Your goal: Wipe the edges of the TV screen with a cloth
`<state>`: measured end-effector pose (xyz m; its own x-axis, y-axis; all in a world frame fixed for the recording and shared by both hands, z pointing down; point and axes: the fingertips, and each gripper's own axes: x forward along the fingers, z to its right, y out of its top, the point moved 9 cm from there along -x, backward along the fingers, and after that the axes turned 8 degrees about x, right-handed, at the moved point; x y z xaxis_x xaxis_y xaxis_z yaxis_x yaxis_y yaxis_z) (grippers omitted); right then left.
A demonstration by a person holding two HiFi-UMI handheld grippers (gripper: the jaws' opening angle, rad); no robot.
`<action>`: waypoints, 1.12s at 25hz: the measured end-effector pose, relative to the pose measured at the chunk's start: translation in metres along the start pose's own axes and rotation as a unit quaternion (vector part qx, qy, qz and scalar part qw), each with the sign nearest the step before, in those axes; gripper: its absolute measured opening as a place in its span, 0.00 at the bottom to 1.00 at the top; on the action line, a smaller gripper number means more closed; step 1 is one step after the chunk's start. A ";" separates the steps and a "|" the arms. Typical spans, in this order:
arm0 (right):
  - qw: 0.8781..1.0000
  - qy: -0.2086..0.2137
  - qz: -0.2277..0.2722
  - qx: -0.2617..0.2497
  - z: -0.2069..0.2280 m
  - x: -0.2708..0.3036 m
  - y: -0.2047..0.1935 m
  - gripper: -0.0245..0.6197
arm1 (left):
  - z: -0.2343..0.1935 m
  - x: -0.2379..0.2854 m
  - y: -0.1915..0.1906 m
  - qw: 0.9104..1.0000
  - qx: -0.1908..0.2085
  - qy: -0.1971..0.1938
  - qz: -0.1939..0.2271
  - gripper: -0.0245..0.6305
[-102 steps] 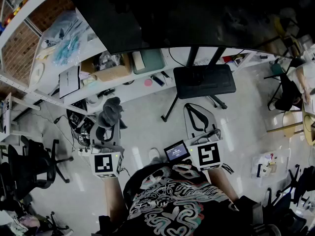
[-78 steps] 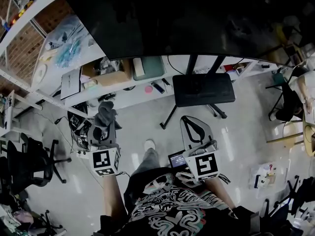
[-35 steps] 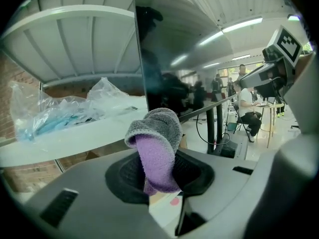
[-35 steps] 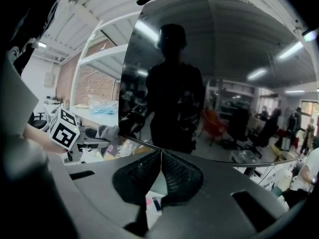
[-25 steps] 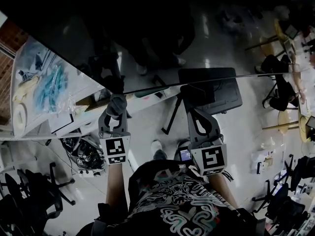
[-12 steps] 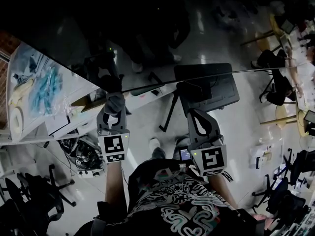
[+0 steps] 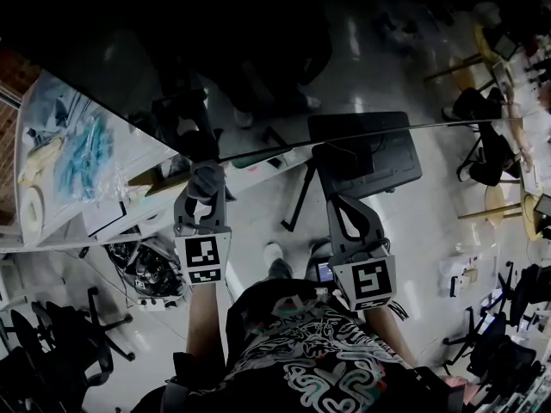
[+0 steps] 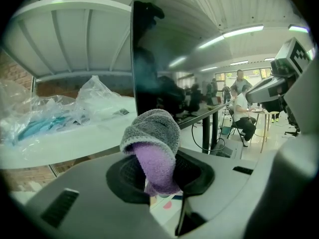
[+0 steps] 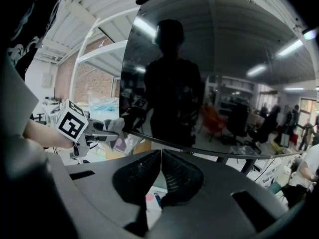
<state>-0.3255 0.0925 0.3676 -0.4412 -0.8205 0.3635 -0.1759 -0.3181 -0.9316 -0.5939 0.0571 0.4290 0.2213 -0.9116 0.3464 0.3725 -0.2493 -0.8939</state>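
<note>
The dark TV screen (image 7: 284,50) fills the top of the head view; its lower edge runs above both grippers. My left gripper (image 7: 204,189) is shut on a grey-and-purple cloth (image 7: 205,177), which is held at the screen's lower left corner. In the left gripper view the cloth (image 8: 151,143) bulges out of the jaws, just beside the screen's (image 8: 169,59) left edge. My right gripper (image 7: 337,200) is shut and empty, just below the lower edge. In the right gripper view the screen (image 9: 214,73) reflects a person's outline, and the cloth (image 9: 116,126) shows at the left.
A white shelf (image 7: 77,188) with plastic bags (image 7: 73,144) runs behind the TV's left side. The TV stand's dark base (image 7: 370,157) sits on the floor under the screen. Cables and clutter (image 7: 142,265) and office chairs (image 7: 43,351) stand at the left.
Over the last seconds both grippers rose from waist height to the TV's lower edge. In the last second the left gripper and cloth shifted only slightly along that corner.
</note>
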 end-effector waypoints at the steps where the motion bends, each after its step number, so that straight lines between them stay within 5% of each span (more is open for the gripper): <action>1: 1.000 0.001 0.000 0.000 0.000 0.000 0.000 0.08 | 0.000 -0.001 0.000 1.000 0.000 -0.001 -0.001 0.22; 28: 1.000 -0.005 -0.005 0.013 0.004 -0.005 -0.009 0.08 | 0.018 0.009 0.021 0.999 -0.017 -0.049 0.015 0.22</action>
<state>-0.3177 0.0979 0.3741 -0.4312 -0.8213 0.3736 -0.1575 -0.3392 -0.9274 -0.5679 0.0499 0.4179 0.3191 -0.8834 0.3432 0.3331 -0.2345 -0.9133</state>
